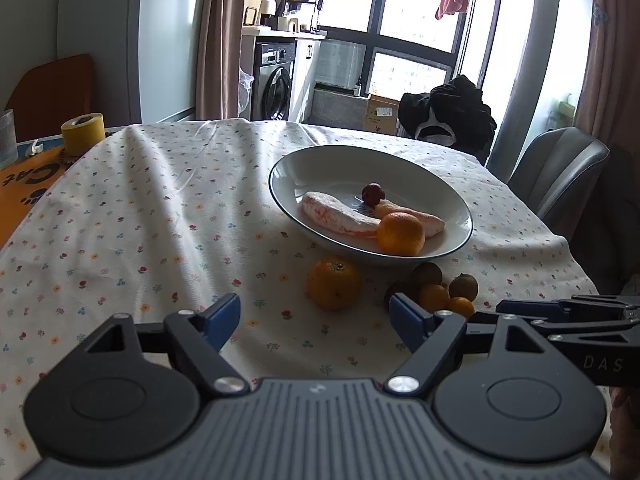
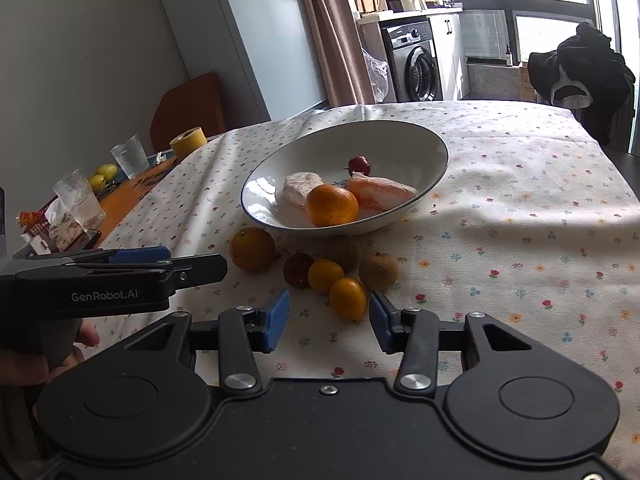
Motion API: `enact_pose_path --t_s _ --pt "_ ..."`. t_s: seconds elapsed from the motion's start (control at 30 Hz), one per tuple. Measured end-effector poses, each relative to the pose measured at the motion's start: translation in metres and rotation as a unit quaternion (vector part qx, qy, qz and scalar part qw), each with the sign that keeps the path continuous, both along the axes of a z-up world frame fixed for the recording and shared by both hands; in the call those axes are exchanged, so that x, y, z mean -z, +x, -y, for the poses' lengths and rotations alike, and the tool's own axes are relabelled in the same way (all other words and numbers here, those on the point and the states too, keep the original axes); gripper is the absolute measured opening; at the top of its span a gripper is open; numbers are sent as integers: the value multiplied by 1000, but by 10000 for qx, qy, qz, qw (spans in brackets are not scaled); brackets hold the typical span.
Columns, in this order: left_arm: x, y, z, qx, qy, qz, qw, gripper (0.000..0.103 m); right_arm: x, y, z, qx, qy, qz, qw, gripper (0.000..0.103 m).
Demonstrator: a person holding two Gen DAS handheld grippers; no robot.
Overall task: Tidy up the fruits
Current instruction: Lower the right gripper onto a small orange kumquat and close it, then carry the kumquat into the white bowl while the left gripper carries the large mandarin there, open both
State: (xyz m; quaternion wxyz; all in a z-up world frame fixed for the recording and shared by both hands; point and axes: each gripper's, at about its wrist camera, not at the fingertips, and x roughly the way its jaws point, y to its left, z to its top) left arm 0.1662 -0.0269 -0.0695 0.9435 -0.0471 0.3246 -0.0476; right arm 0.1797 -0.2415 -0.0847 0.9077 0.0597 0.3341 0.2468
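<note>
A: Looking at the worktop (image 2: 520, 184), I'd worry most about rolling. The loose orange (image 2: 252, 249) sits on the floral cloth just in front of the white bowl (image 2: 436, 140), and next to it a small cluster huddles together: two kumquats (image 2: 348, 298), two brownish round fruits (image 2: 378, 271) and a dark red one (image 2: 298, 270).

B: And the hand-held grippers?

A: Both are spread and empty. The right hand-held gripper (image 2: 329, 318) has its blue pads either side of the nearest kumquat, not touching it. The left hand-held gripper (image 1: 314, 318) hovers short of the loose orange, jaws wide.

B: So what goes wrong?

A: If the right one closes off-centre, I'd expect the kumquat to squirt out and knock its neighbours, since they touch or nearly touch. The cloth is rumpled, so anything nudged may wander.

B: And the bowl?

A: It already holds another orange (image 2: 332, 205), two peeled citrus pieces (image 2: 380, 194) and a small red fruit (image 2: 359, 165). Dropping fruit in from height could bounce it off the shallow rim.
</note>
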Motion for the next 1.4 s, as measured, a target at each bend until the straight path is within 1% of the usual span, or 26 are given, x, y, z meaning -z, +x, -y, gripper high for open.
enact_pose_path --t_s 0.13,0.3,0.37,0.43,0.6,0.67,0.8,1.03,1.2,1.27,1.3,1.33,1.4 --pt "3 5 4 50 28 -34 10000 76 2 4 -7 -47 -115 2 9999 40" --pt "6 13 5 62 -27 -64 10000 70 6 9 -12 -41 -293 10 9996 34" --pt "8 17 7 74 -41 -91 9999 66 7 13 -11 20 -363 3 9993 26" --pt "9 20 8 87 -43 -102 9999 64 8 16 -8 64 -337 -81 9994 21" --pt "13 28 13 107 -16 -113 9999 63 10 20 -7 -4 -329 -99 9994 21" --pt "16 31 14 96 -31 -142 9998 60 11 22 -7 -30 -318 -98 9994 21" --pt "18 36 14 95 -18 -186 9998 59 11 26 -8 -79 -333 -131 9993 21" --pt "20 41 13 59 -81 -149 9998 59 11 26 -8 -129 -349 -131 9992 21" --pt "22 42 13 103 -105 -84 9999 56 12 26 -7 -132 -349 -116 9992 21" --pt "25 44 12 141 -121 -177 9997 45 12 26 -8 -125 -352 -120 9992 21" --pt "26 44 12 155 -118 -188 9996 45 11 25 -8 -120 -344 -121 9993 21" --pt "26 42 13 178 -74 -141 9997 38 10 25 -7 -106 -330 -109 9993 20" --pt "26 40 10 187 -158 -132 9996 38 7 23 -5 -56 -311 -49 9995 20"
